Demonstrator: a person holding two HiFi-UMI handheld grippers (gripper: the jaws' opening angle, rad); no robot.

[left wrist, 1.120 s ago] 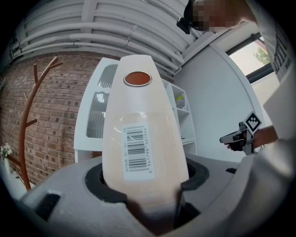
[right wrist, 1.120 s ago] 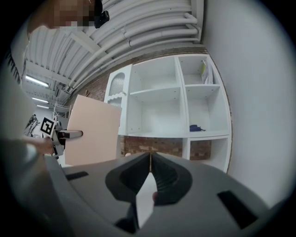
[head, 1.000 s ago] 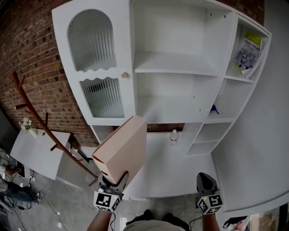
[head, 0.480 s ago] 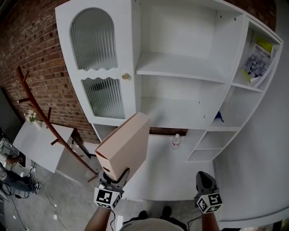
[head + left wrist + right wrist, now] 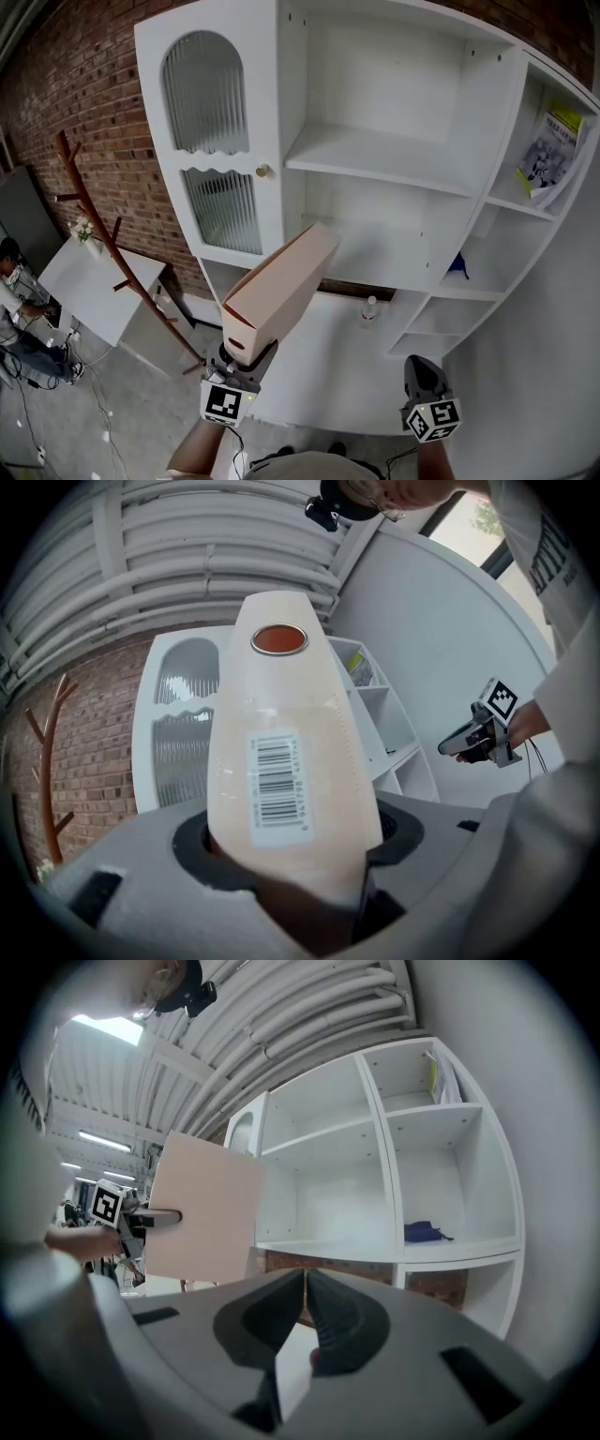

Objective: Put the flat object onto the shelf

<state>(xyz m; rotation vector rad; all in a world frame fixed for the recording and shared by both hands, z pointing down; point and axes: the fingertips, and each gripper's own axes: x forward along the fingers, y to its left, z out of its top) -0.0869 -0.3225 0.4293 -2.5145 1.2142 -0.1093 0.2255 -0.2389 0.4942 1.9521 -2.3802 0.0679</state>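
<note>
Box: the flat beige box (image 5: 281, 291) is in the air in front of the white shelf unit (image 5: 375, 155). It is tilted, with its far end pointing up toward the middle compartments, and it touches no board yet.
Left gripper: the left gripper (image 5: 246, 354) clamps the near, lower end of the box. Its jaws stand wide because the box fills the gap between them.
Right gripper: the right gripper (image 5: 422, 375) hangs low at the right side, with its jaws pressed together and nothing between them.
Shelf: the middle compartments look bare. A small bottle (image 5: 368, 309) stands on the white surface below them.
Risk, grip: the box is held at one end only, so I think its weight could turn it in the jaws or let it slip.
Risk, entry: the far corner may hit a shelf edge if the tilt is not corrected.
Risk, bottle: if the box goes in too low, it could knock the bottle over.
</note>
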